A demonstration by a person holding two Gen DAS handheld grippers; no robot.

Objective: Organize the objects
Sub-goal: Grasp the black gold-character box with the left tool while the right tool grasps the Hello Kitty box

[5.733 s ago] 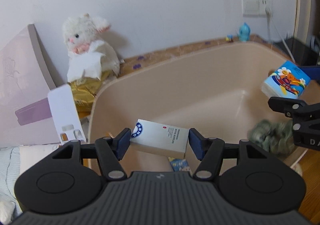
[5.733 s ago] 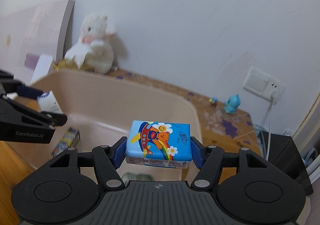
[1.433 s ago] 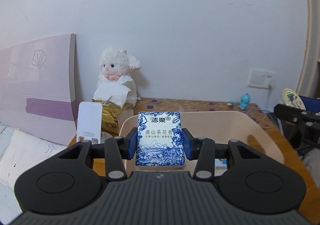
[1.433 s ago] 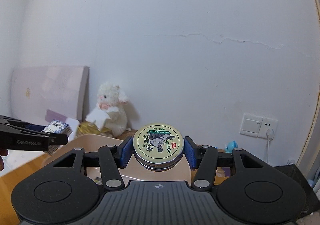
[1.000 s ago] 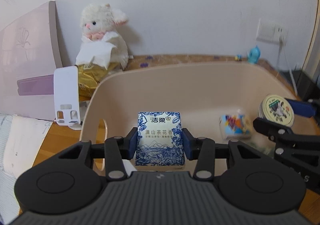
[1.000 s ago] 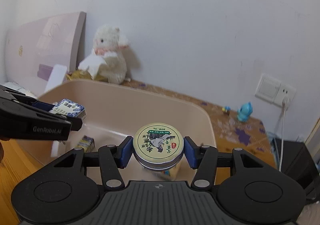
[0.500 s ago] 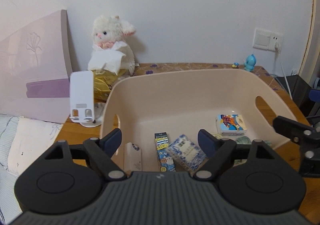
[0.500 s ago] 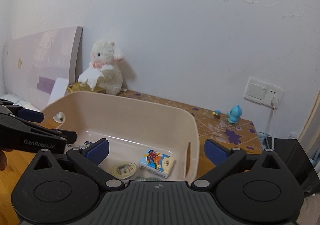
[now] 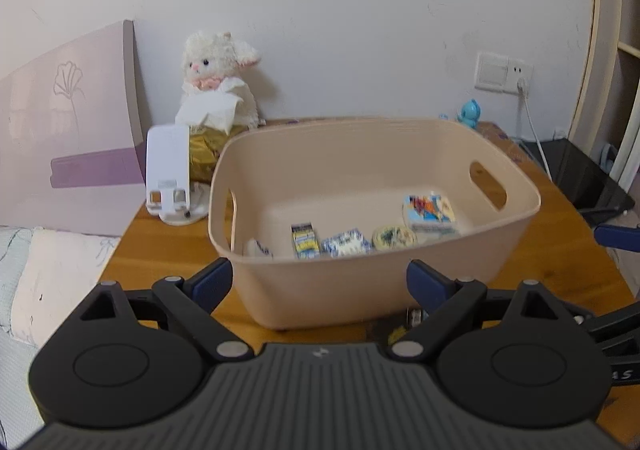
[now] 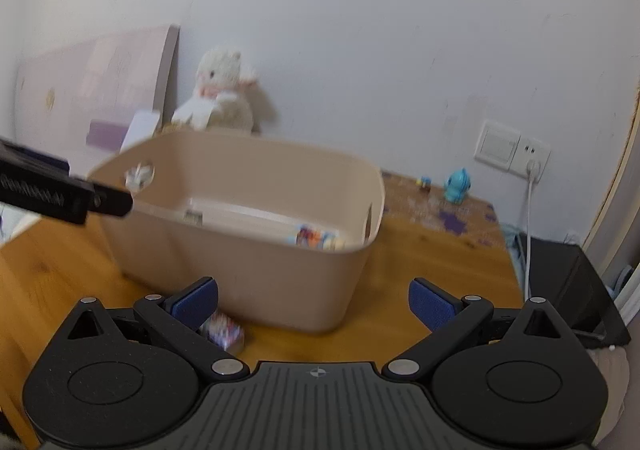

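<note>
A beige plastic bin (image 9: 372, 290) stands on the wooden table (image 9: 560, 250); it also shows in the right wrist view (image 10: 248, 270). Inside lie a round green tin (image 9: 394, 238), a blue-and-white tissue pack (image 9: 346, 244), a colourful cartoon tissue pack (image 9: 430, 211), a yellow-blue box (image 9: 305, 241) and a white box (image 9: 258, 248). My left gripper (image 9: 319, 284) is open and empty in front of the bin. My right gripper (image 10: 314, 300) is open and empty, low before the bin's right end. A small colourful item (image 10: 223, 332) lies on the table by its left finger.
A white plush lamb (image 9: 216, 89) sits on a gold pack by the wall, a white phone stand (image 9: 168, 173) beside it. A pink board (image 9: 68, 137) leans at left. A blue figurine (image 9: 469, 112), a wall socket with cable (image 9: 504, 73) and a black box (image 10: 576, 286) are at right.
Both grippers have pulled back and lowered from over the bin to in front of it. Both stay open and empty. The bin's contents have not moved.
</note>
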